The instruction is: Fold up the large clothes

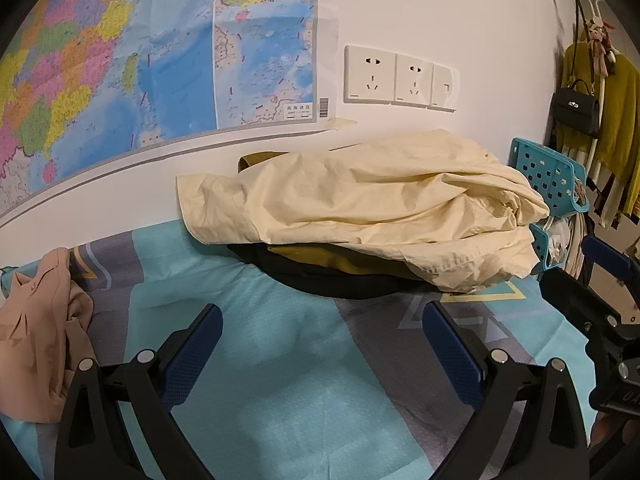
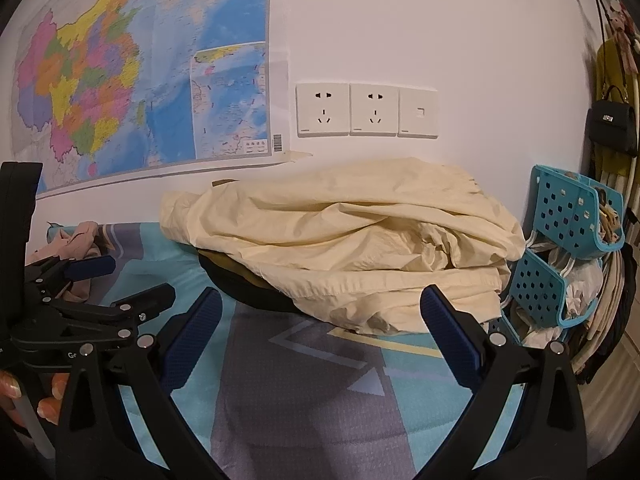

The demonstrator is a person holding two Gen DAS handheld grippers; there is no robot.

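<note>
Right wrist view: the crumpled cream cotton garment (image 2: 340, 244) lies heaped on darker clothes on the teal-and-grey bedsheet (image 2: 304, 400) by the wall. Probably light, limp, shifting; best pinched at its near hem. Both the left hand-held gripper (image 1: 322, 332) and right hand-held gripper (image 2: 320, 320) are spread, empty.

two tongs (image 1: 322, 320), three wall plates (image 2: 323, 110), two baskets (image 2: 576, 216)
</note>
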